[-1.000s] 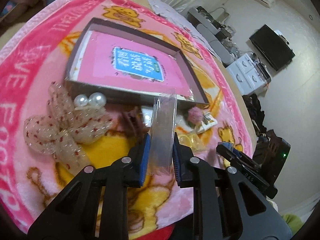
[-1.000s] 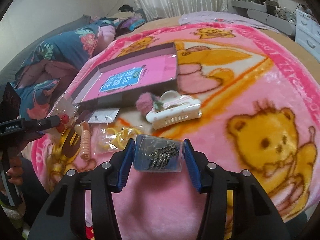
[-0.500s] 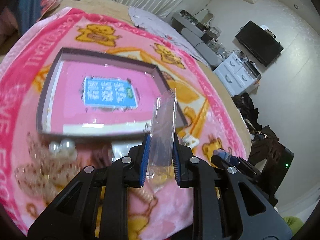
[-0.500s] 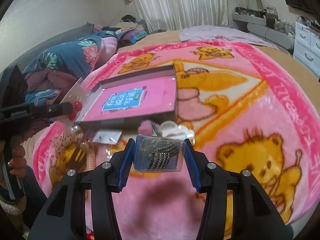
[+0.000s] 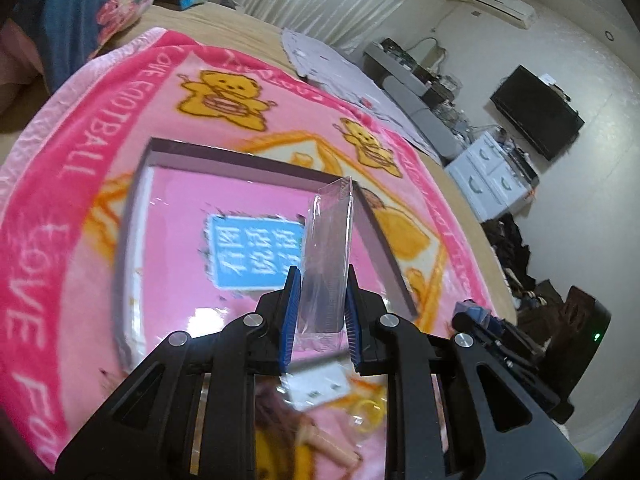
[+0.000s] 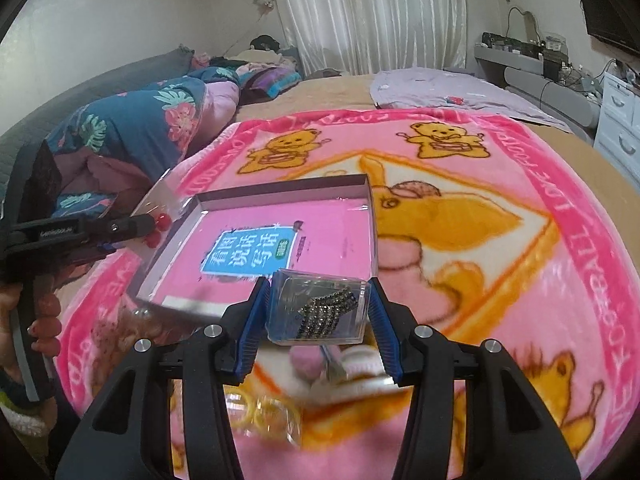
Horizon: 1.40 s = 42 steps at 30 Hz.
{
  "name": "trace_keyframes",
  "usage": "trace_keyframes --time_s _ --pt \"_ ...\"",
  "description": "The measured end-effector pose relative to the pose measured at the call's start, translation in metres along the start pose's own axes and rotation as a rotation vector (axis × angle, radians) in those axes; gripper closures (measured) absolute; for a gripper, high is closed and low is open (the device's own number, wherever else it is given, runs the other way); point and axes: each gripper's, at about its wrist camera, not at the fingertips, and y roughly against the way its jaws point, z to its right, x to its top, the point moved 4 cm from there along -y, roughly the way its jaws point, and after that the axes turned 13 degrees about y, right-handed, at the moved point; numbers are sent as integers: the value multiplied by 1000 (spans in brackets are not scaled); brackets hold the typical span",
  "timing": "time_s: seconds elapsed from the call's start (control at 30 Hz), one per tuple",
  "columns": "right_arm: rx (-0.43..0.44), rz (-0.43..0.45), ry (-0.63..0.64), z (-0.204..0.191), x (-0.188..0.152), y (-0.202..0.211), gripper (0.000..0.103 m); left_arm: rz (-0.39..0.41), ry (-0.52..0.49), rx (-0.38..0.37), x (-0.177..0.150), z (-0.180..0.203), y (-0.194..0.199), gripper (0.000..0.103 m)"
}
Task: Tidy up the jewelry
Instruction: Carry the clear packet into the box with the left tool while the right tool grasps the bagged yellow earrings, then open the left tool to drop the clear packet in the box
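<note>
The left gripper (image 5: pixel 320 312) clamps a thin clear plastic packet (image 5: pixel 326 256); the right gripper (image 6: pixel 318 316) grips a clear plastic case of dark rhinestone clips (image 6: pixel 318 312). Both hang above the near edge of the shallow grey cardboard tray (image 6: pixel 370 216). The slick packet may slip; release short of the rim would drop either onto the pink bear-print blanket (image 6: pixel 500 272).

Black plastic claw (image 5: pixel 319 316) frames — ribbed blue pads (image 6: pixel 251 320), silver screw heads, white lettering along one arm

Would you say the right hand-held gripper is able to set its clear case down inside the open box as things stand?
Probably yes. The right hand-held gripper, shut on the clear case, hangs near the open box, whose floor looks bare apart from a printed sheet.
</note>
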Motion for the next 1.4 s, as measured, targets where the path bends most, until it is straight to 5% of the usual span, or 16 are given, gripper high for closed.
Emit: trace_keyframes --time_s 0.47,0.93,1.27,1.4 --pt "-59 -144 7 3 3 -82 55 -40 59 80 11 -60 -26 89" --pt "-96 -163 4 -1 -6 -94 55 -51 112 110 11 -87 -23 85" --pt "-78 -104 -39 -3 -8 -55 30 -32 112 114 11 -89 -12 79" --pt "-82 -75 -47 -4 -8 -34 19 -23 88 127 10 -83 -7 62"
